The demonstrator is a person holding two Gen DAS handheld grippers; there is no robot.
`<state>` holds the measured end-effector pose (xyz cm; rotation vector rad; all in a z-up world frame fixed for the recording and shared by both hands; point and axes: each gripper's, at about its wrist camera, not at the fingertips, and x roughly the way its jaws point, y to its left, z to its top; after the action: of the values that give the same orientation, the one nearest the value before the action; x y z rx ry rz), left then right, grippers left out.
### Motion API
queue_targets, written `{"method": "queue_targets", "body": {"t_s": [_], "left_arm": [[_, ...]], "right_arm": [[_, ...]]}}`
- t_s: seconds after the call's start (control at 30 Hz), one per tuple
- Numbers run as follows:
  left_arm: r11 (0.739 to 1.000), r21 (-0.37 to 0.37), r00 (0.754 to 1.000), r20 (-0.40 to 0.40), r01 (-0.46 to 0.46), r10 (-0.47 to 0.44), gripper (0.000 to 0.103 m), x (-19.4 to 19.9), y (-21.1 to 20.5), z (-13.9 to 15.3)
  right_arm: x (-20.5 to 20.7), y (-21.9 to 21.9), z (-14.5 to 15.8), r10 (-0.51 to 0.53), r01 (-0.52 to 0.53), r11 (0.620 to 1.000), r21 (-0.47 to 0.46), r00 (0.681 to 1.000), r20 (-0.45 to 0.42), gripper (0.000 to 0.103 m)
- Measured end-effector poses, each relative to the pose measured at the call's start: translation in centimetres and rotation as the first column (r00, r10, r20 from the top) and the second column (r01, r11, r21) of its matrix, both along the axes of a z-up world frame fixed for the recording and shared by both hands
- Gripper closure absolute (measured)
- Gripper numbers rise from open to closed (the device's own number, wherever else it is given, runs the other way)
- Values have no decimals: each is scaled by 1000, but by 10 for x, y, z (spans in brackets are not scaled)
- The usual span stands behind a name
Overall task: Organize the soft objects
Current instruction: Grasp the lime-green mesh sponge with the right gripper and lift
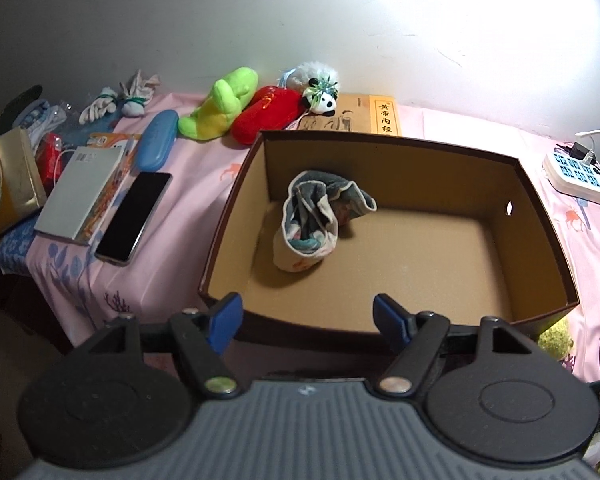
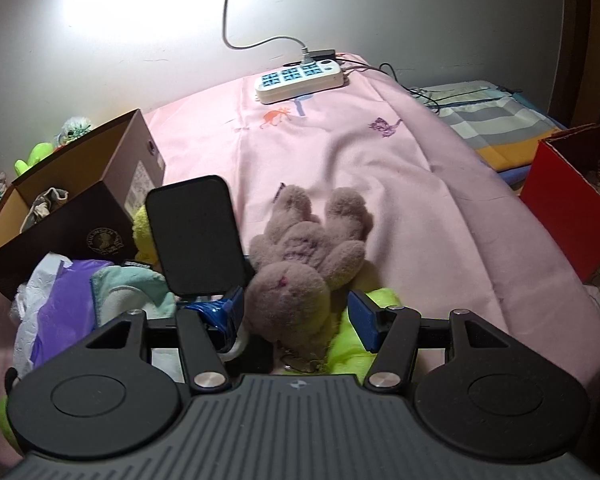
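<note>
An open brown cardboard box [image 1: 540, 208] stands on the pink cloth and holds a bundled grey and cream cloth [image 1: 320, 220]. My left gripper [image 1: 307, 322] is open and empty at the box's near rim. Behind the box lie a green plush [image 1: 220, 104], a red plush [image 1: 266, 114] and a small panda plush [image 1: 322, 98]. In the right wrist view my right gripper [image 2: 296, 316] is open, its fingers on either side of the head of a mauve plush bunny [image 2: 300, 256], which lies on a yellow-green soft thing [image 2: 352, 344]. The box [image 2: 112, 184] is at the left there.
Left of the box lie a phone [image 1: 134, 216], a grey book [image 1: 80, 192], a blue case [image 1: 156, 144] and knotted gloves [image 1: 118, 100]. A power strip [image 2: 300, 80] sits at the back. A black device [image 2: 196, 236], teal cloth [image 2: 128, 292] and purple bag [image 2: 60, 312] lie beside the bunny; a red box [image 2: 572, 204] stands at the right.
</note>
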<state>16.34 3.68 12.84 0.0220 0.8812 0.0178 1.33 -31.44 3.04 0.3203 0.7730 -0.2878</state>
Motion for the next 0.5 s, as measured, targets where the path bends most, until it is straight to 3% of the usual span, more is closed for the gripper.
{"method": "queue_targets", "body": {"t_s": [0.17, 0.27, 0.37, 0.4, 0.5], "left_arm": [[1000, 18, 1000, -13, -1, 1, 27, -22, -17, -8], [1000, 9, 1000, -21, -9, 9, 26, -33, -25, -11], [1000, 8, 999, -22, -23, 23, 26, -44, -30, -11], [1000, 12, 999, -21, -26, 26, 26, -48, -31, -11], [999, 26, 999, -18, -41, 42, 25, -58, -31, -9]], "right_arm": [[-4, -18, -25, 13, -13, 1000, -6, 995, -99, 61], [-4, -26, -41, 27, -18, 998, 58, 988, -151, 61], [-5, -35, -46, 41, -23, 991, 131, 990, -135, 65], [-5, -36, -47, 53, -33, 988, 153, 990, -129, 71], [-10, -36, -44, 62, -46, 987, 156, 993, -101, 79]]}}
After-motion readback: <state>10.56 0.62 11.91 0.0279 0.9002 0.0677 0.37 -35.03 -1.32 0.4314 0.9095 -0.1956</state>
